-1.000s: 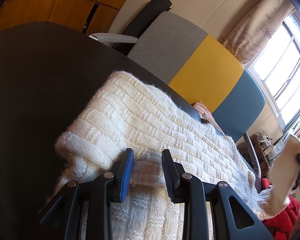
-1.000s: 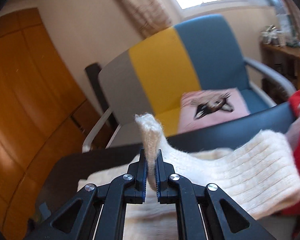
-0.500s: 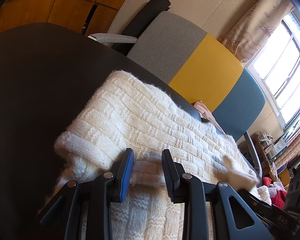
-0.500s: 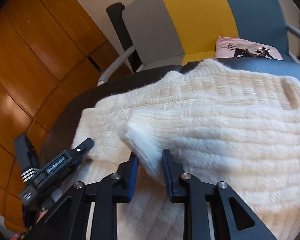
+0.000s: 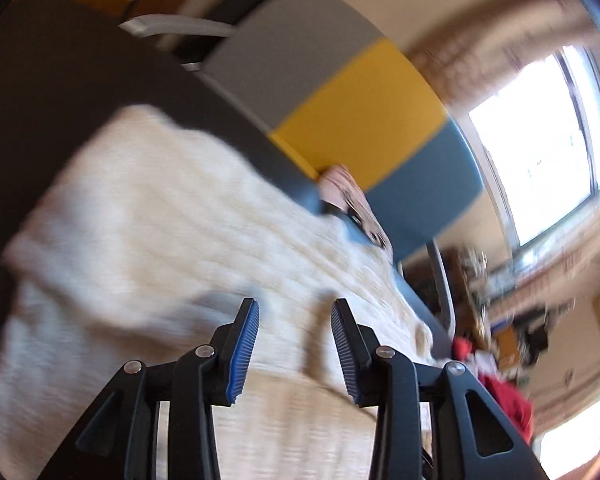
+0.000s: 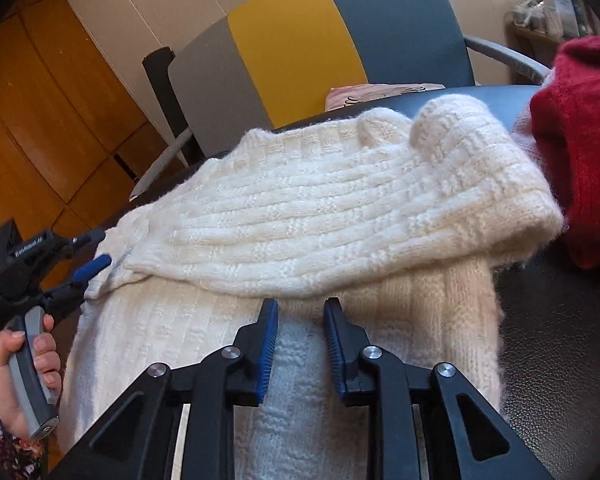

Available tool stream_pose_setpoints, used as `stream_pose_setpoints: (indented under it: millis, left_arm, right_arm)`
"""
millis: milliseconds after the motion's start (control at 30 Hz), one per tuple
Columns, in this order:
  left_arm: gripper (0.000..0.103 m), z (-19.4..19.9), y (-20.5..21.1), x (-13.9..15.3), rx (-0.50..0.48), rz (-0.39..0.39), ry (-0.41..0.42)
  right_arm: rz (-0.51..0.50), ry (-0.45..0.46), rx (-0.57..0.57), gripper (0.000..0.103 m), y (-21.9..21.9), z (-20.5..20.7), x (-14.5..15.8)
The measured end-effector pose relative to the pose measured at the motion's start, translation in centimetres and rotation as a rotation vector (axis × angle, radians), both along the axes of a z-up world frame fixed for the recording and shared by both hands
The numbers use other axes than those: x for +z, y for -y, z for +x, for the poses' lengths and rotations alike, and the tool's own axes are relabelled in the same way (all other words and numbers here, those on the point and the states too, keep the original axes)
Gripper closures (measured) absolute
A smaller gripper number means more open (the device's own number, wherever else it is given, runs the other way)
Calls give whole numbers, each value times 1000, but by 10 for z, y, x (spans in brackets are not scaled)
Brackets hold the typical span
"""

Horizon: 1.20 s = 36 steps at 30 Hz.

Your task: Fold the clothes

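A cream chunky-knit sweater (image 6: pixel 300 216) lies flat on the dark worktop (image 6: pixel 560 320), one sleeve folded across its body, its collar toward the far edge, beside a red garment (image 6: pixel 580 128)

My left wrist view is smeared with motion blur: the white sweater (image 5: pixel 148 240) shows no knit detail, and the shelf clutter (image 5: pixel 500 288) at right is unreadable. In my right wrist view the red garment (image 6: pixel 576 140) is cut off by the right edge, and the sweater's near end hides under my right gripper (image 6: pixel 300 344).
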<state>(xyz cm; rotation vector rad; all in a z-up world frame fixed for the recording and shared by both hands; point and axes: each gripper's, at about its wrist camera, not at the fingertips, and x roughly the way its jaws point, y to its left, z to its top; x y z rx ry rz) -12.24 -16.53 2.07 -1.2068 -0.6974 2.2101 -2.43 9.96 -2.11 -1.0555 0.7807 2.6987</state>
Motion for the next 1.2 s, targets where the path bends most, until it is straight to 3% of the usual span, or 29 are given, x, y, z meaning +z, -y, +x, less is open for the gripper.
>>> stream_pose_setpoints:
  millis: [100,200,267,433,500,567,733,867,967,1067,1133,1200]
  left_arm:
    - [64,-2,-33,4,-81,-71,-21]
    - [63,-11,-64,-13,-131,-202,56]
    - [63,-9,-70,-18,-131,-209,45]
    - [67,1,-75,-20,-90,-190,35]
    - [87,1,-75,-16,-105,-176,43]
    - [95,0,-75,-12,-134,-145,52]
    - [96,-2,-52,26,-108,-65,-62]
    - [96,-8,-27,45,-63,-46,-126]
    - [96,-11,-9,33,-42,-104,-100]
    - [96,-14,5,1,1,-156,-54]
    - [96,-9,10,-19,22,-159,-35]
    - [93,0,18,-31,24,-106,-71]
  right_arm:
    - [-25,-46,-24,78,-4,7,-1]
    - [-94,-133,-116,78,-19,25,-2]
    - [-146,-190,-186,79,-31,38,-3]
    - [-229,-152,-190,79,-41,28,-19]
    - [-231,-156,-188,79,-40,27,-20]
    - [-242,-162,-193,81,-40,30,-20]
    - [-241,-164,-205,82,-40,34,-21]
    - [-243,-161,-206,82,-42,39,-21]
    - [-246,-159,-203,82,-42,38,-21]
    - [-284,-168,-200,81,-47,38,-21]
    - [-325,-173,-207,77,-52,40,-21]
    - [-388,-171,-223,74,-60,39,-22]
